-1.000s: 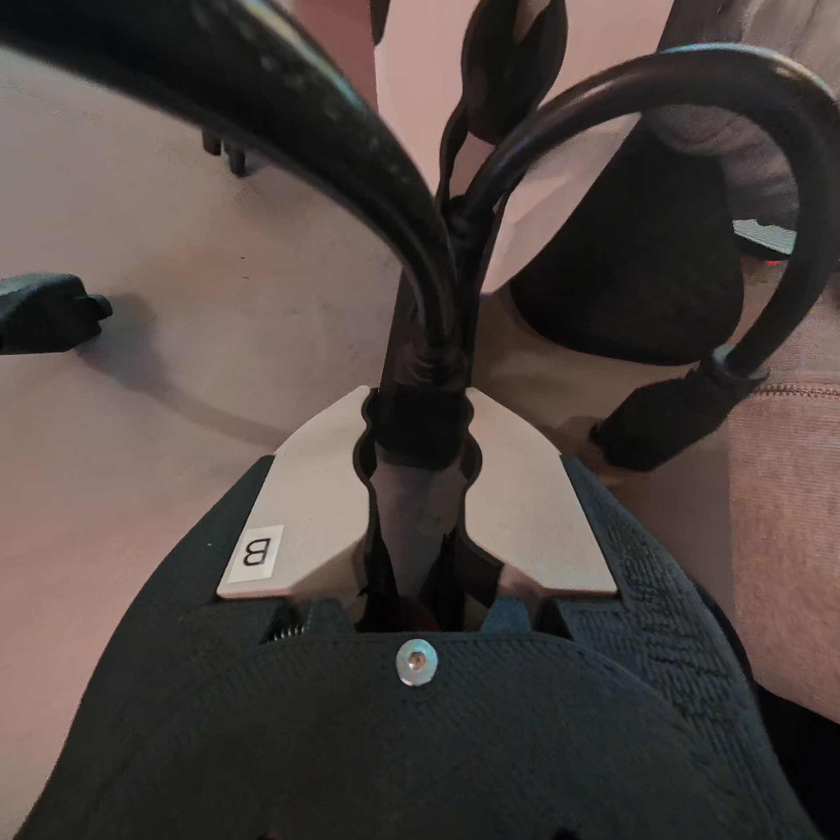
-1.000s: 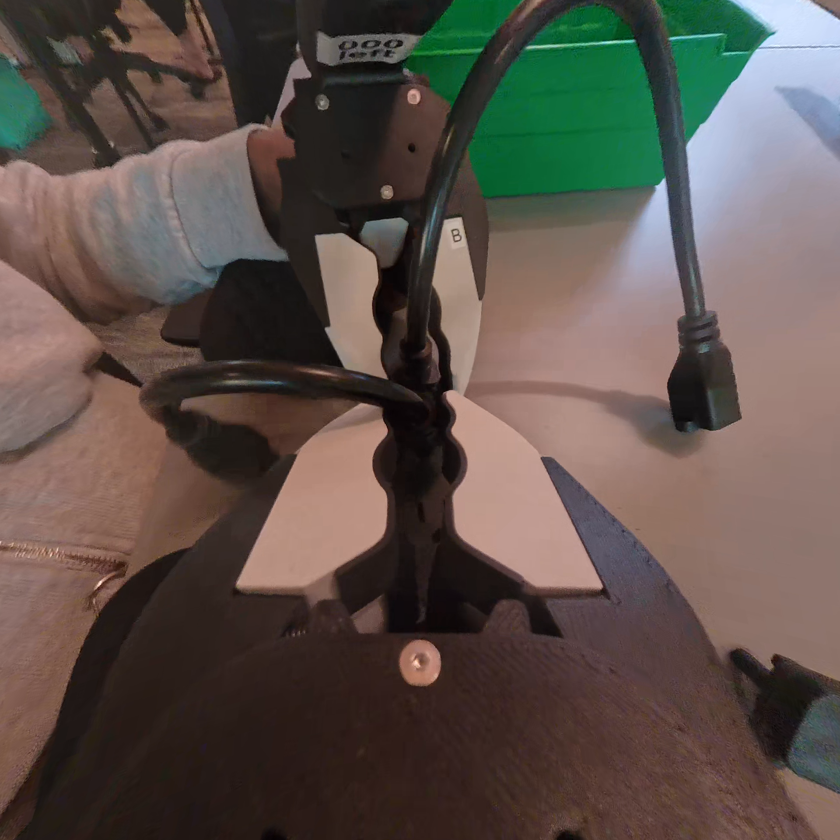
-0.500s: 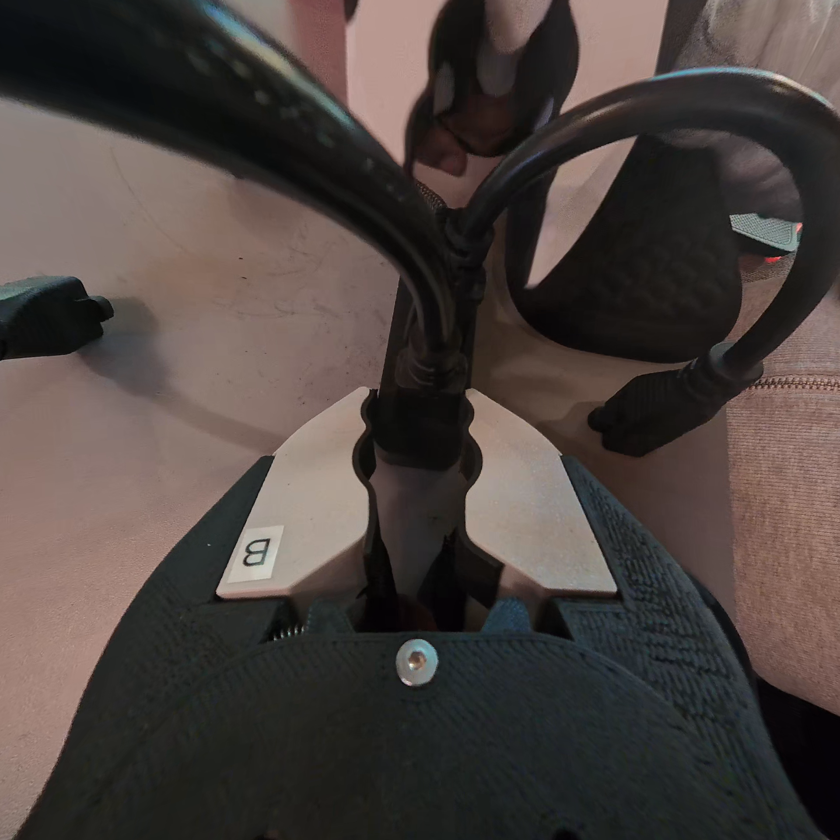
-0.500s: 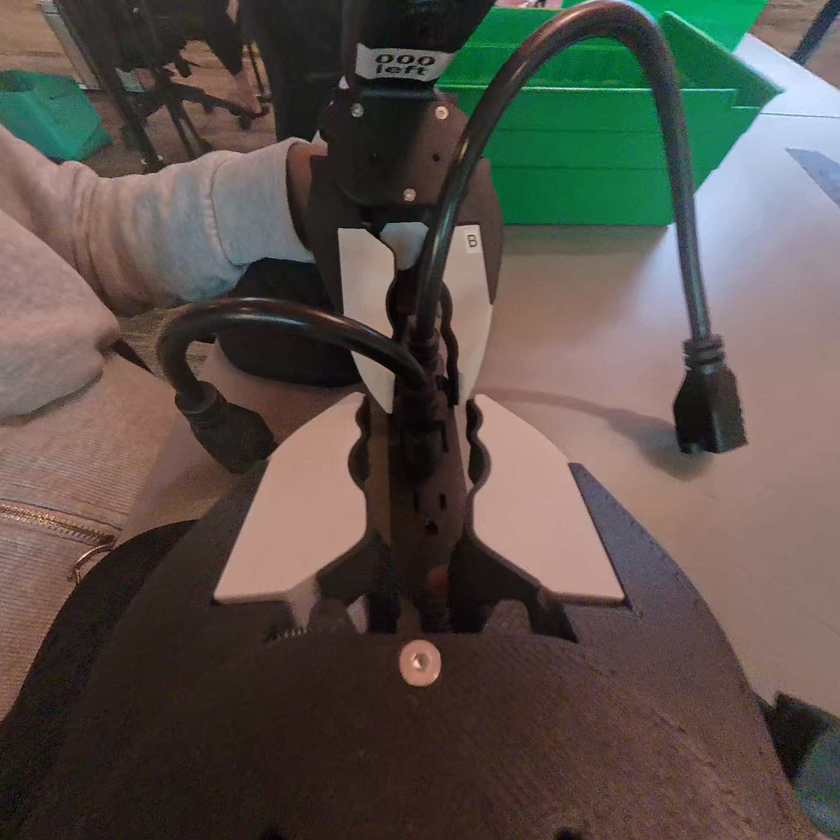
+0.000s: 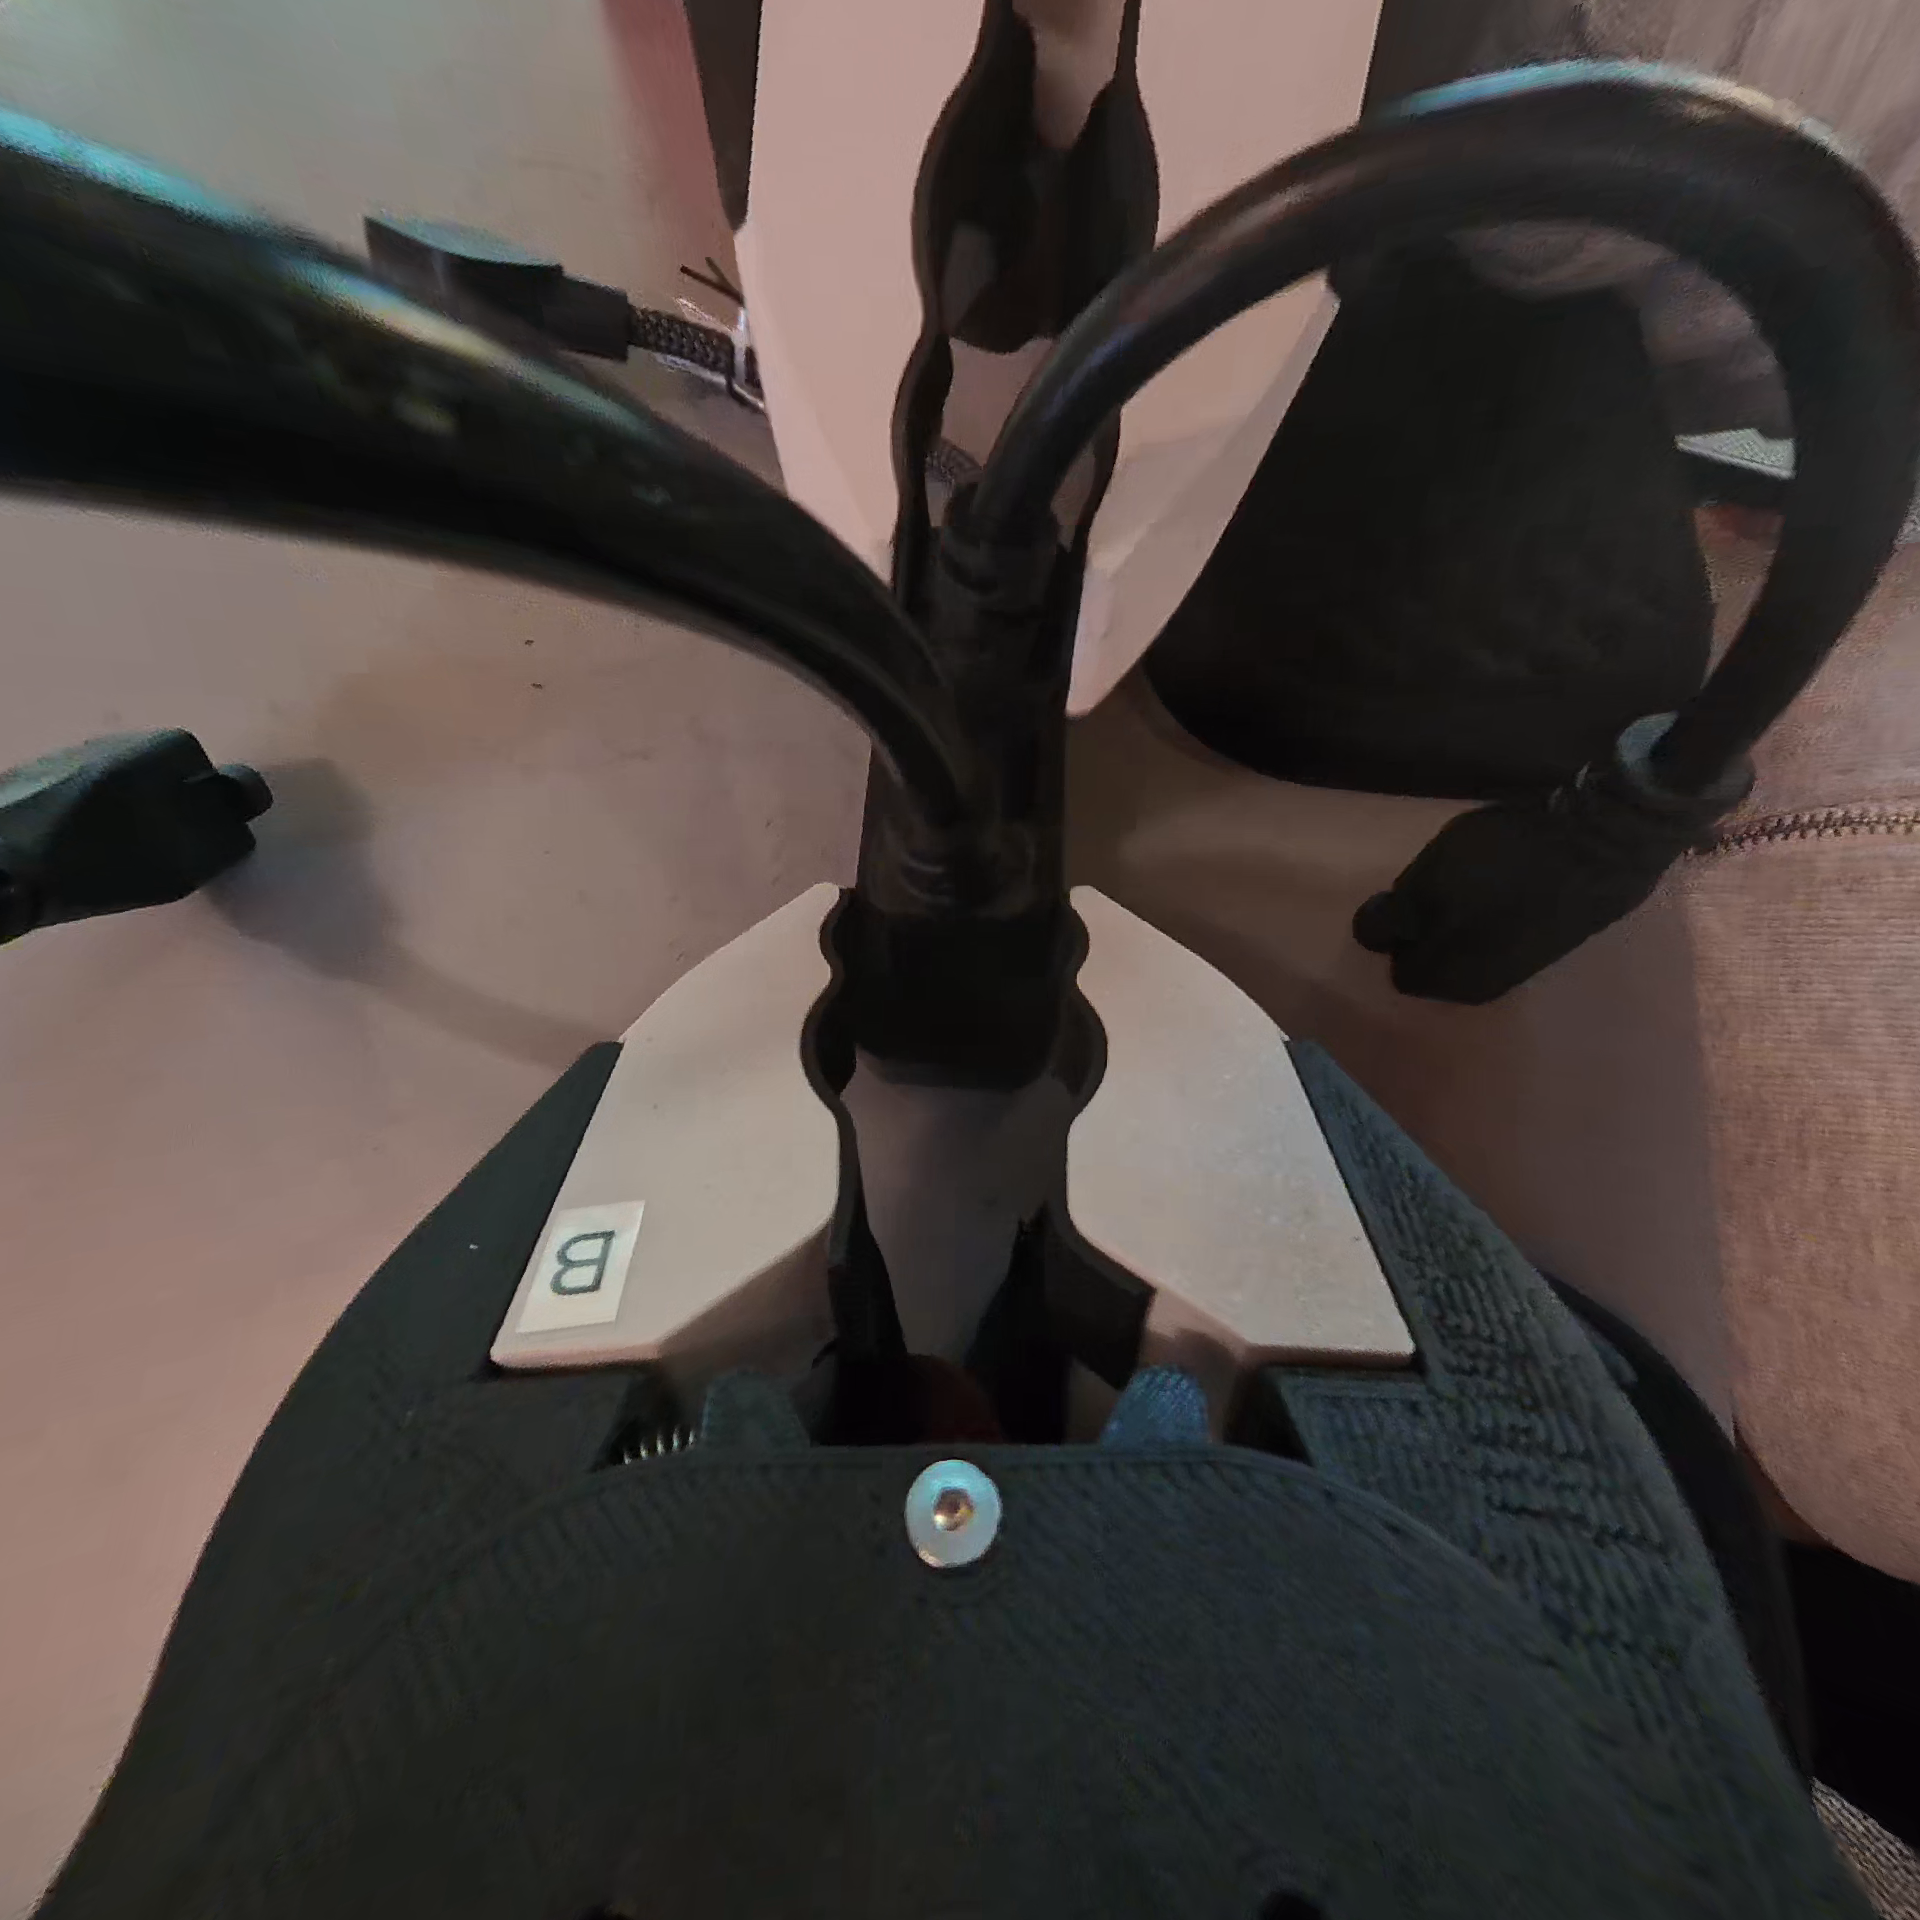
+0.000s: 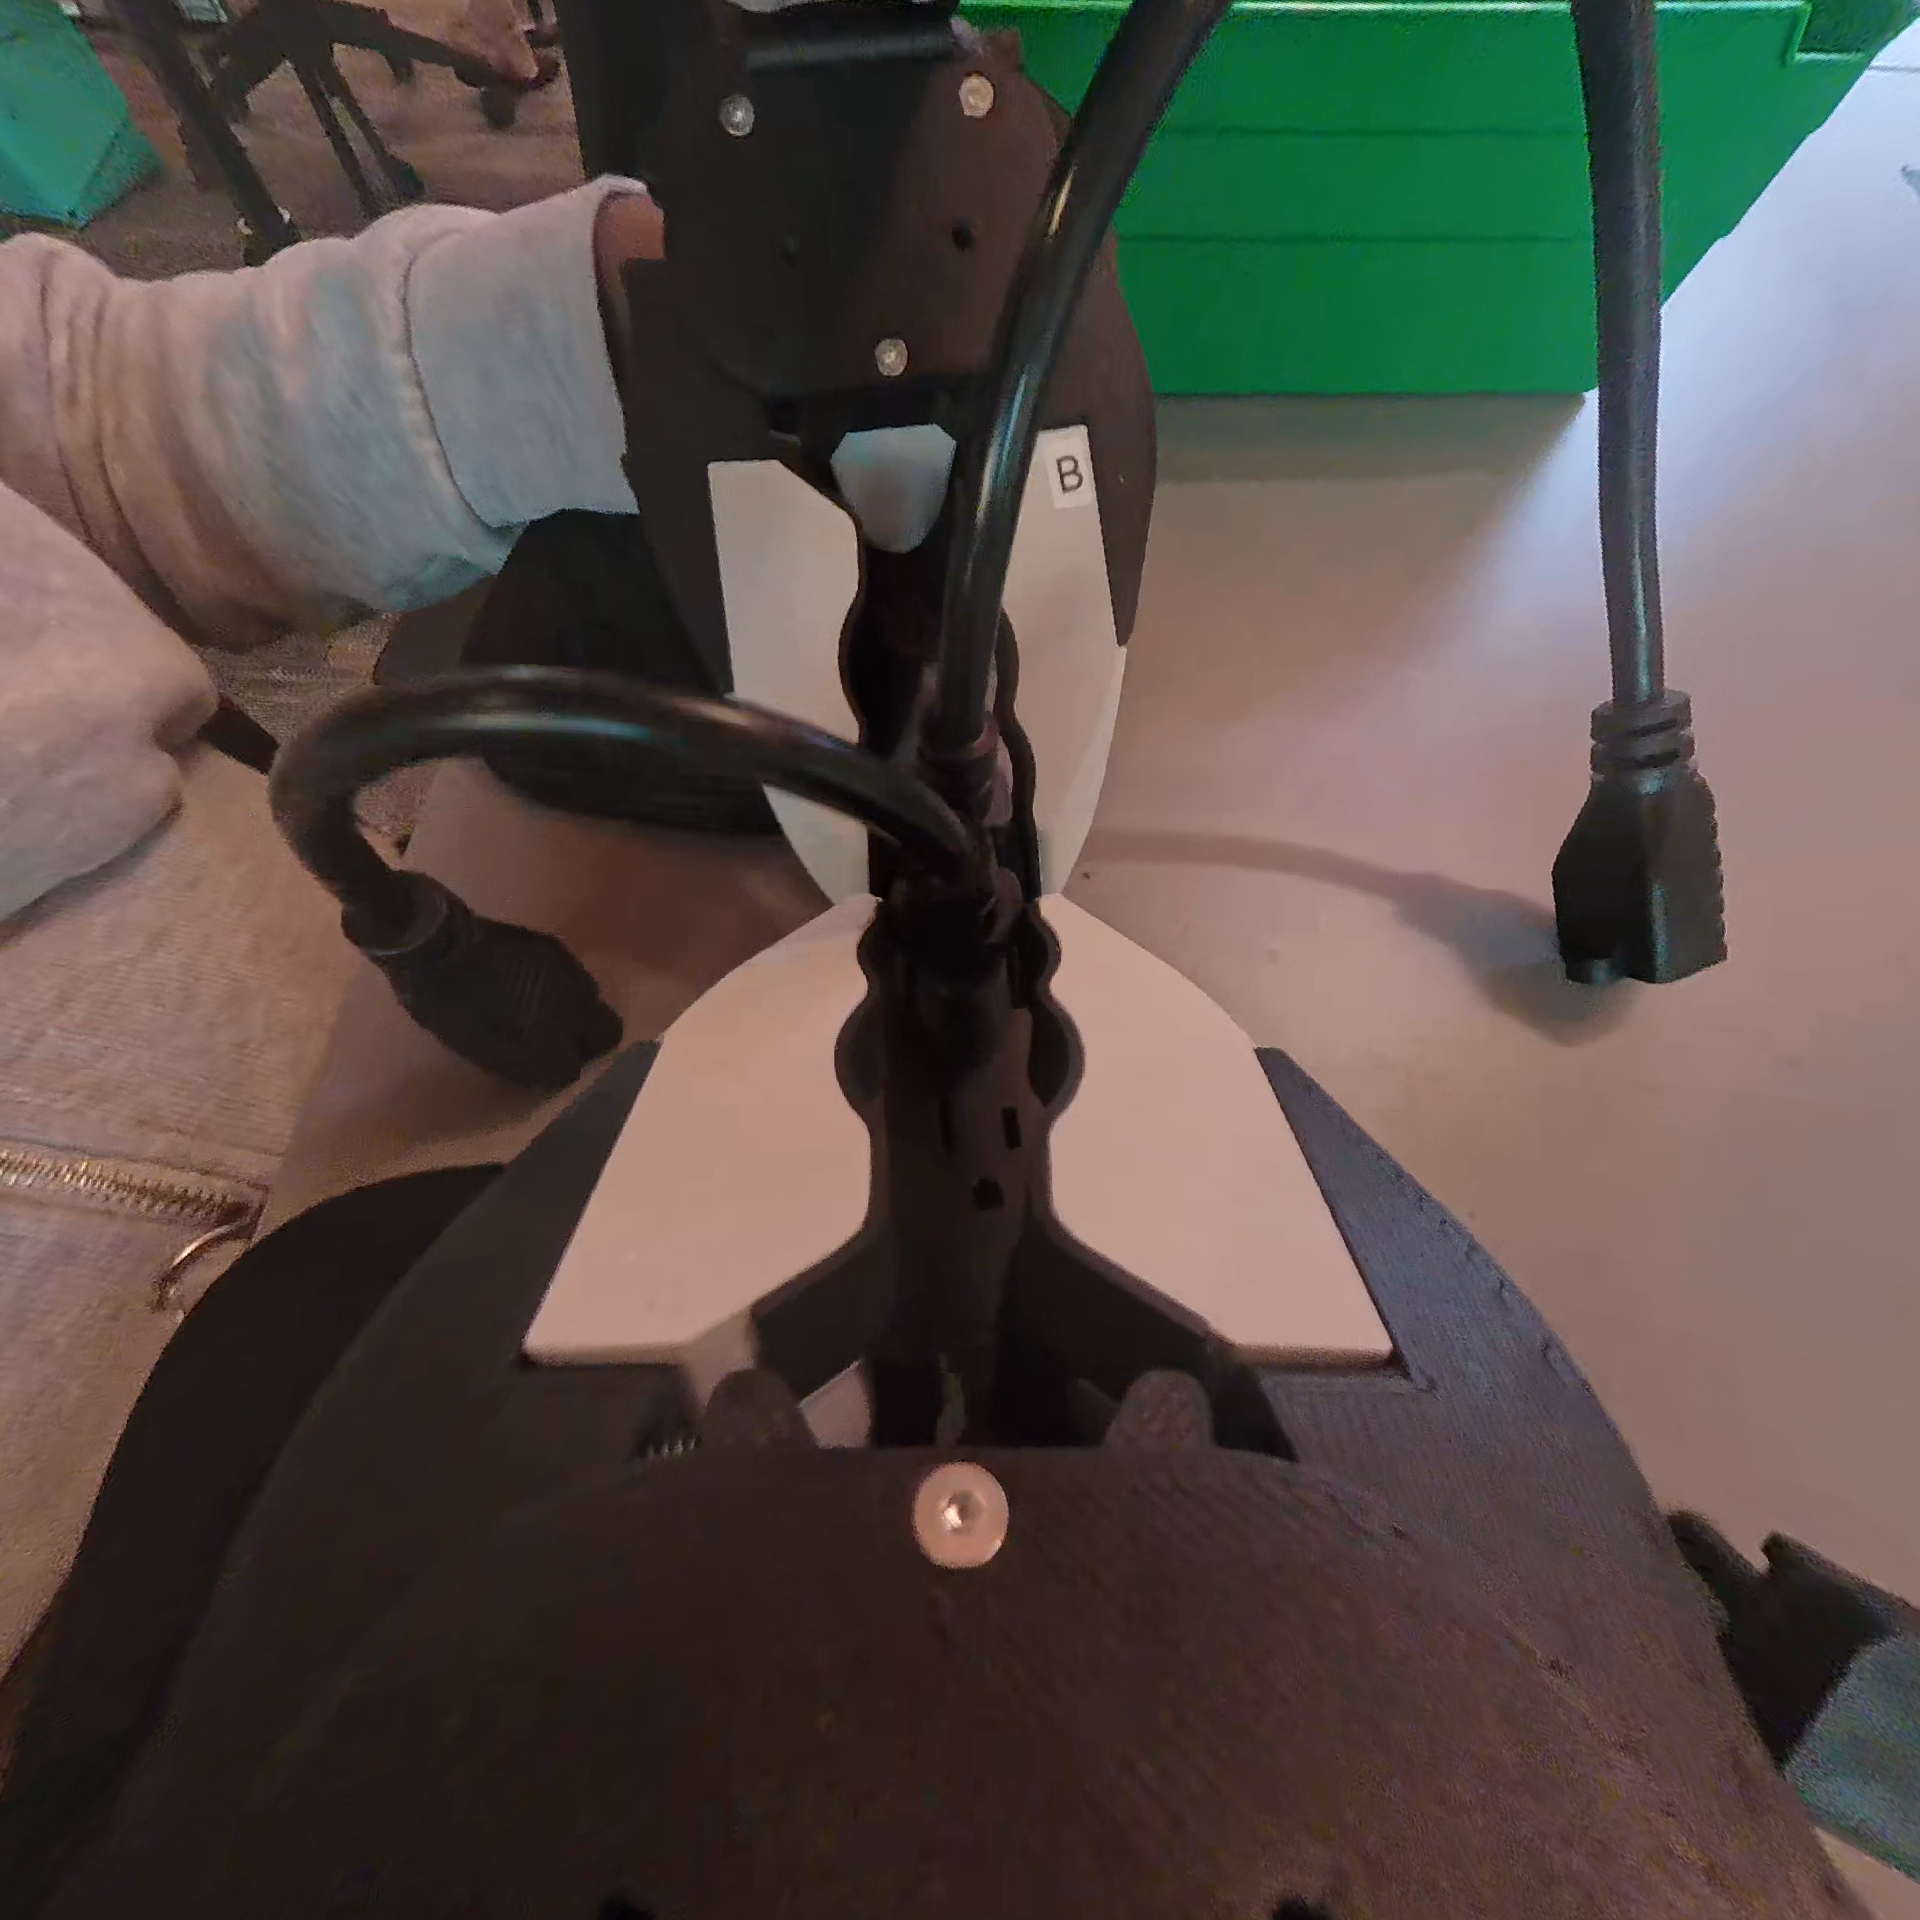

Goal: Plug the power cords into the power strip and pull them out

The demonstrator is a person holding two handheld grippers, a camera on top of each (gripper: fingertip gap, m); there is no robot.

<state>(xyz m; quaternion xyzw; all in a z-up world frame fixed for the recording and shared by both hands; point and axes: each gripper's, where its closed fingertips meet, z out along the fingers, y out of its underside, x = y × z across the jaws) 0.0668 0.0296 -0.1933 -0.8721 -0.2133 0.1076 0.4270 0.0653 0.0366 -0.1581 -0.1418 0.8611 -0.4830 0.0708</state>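
A black power strip (image 6: 977,1153) lies lengthwise between my two grippers, which face each other. Two black power cords are plugged into it. My left gripper (image 5: 956,914) is shut on the strip's end (image 5: 956,997); one cord (image 5: 468,468) arcs left from a plug just beyond its tips. My right gripper (image 6: 951,914) is closed around the plug (image 6: 935,894) of the other cord (image 6: 582,707), which loops to a loose connector (image 6: 478,987). That gripper shows across in the left wrist view (image 5: 987,623). The first cord's far connector (image 6: 1642,873) rests on the table.
A green bin (image 6: 1351,208) stands at the table's far side. A person's sleeve (image 6: 312,395) holds the left gripper (image 6: 961,831). A braided cable with a connector (image 5: 520,281) lies on the table (image 6: 1455,1247). Another black plug (image 6: 1818,1662) lies at the near right. Only a small space, under 4 cm, lies between the two pairs of fingers.
The right gripper opened and drew back half a second ago; now it has moved forward again and closed on the plug. The left gripper kept its hold on the strip.
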